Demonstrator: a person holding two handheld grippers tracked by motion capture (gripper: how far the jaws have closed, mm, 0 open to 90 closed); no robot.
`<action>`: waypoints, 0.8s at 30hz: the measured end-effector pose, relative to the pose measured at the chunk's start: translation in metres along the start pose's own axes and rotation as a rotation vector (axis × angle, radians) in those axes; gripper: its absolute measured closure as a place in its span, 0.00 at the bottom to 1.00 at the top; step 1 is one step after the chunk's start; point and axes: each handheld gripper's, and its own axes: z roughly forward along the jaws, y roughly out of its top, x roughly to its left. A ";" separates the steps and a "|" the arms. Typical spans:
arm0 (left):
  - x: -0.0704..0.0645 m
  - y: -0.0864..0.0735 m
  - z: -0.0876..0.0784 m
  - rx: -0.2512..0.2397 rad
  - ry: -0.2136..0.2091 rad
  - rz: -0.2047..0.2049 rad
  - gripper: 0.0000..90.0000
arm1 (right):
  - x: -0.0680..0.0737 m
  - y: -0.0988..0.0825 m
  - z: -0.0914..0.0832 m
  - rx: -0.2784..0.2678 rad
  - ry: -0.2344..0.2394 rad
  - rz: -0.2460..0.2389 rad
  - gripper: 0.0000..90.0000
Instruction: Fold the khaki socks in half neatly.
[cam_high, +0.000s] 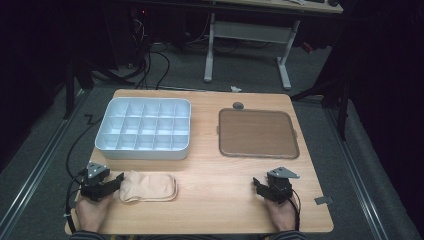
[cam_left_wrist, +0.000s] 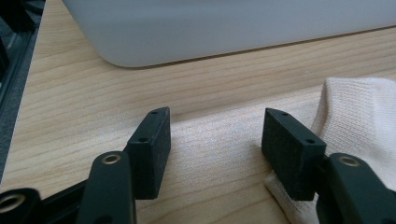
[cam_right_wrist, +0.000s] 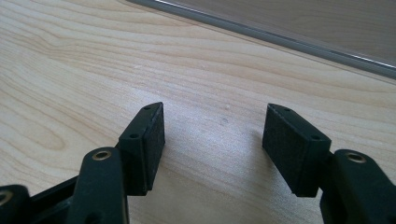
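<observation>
- Dark room with grey floor surrounding a light wooden table (cam_high: 210, 165); a white-legged desk is standing far behind it.
- Near left corner: left gripper (cam_high: 119, 181) is sitting low on the table in the person's left hand (cam_high: 91, 210), jaws standing wide apart, gripping nothing.
- Left gripper view: bare wood is lying between the pads; the right pad is sitting just at the edge of the sock (cam_left_wrist: 359, 116), looks like touching or nearly, can't tell for sure; not pinching it.
- Sock (cam_high: 149, 187) is lying flat near the near edge, left of centre, just beside the left gripper, folded or bunched, beige knit.
- Near right corner: right gripper (cam_high: 258, 186) is resting low in the right hand (cam_high: 281, 212), jaws wide open, holding nothing; right gripper view is showing bare wood between its pads (cam_right_wrist: 149, 140).
- Farther back, left: white divided tray (cam_high: 144, 149) with many compartments, all looking empty, sitting toward the far left corner.
- Farther back, right: brown tray (cam_high: 259, 134) sitting flat toward the far right corner, nothing on it; its rim (cam_right_wrist: 280, 37) is crossing the top of the right gripper view.
- Progress, my read: work is barely starting. Sock is not yet picked up and nothing is placed anywhere. Left: closing on the sock, lifting, moving it, probably into one of the trays, can't tell which.
</observation>
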 end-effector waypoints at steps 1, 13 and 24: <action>0.000 0.000 0.000 0.000 0.000 0.000 0.48 | 0.000 0.000 0.000 0.000 0.000 0.000 0.44; -0.002 0.005 -0.016 -0.052 -0.062 -0.013 0.48 | 0.000 0.001 0.001 -0.007 -0.010 0.000 0.51; -0.016 0.002 -0.027 -0.024 -0.149 -0.018 0.43 | 0.013 0.000 -0.004 -0.033 0.015 0.002 0.60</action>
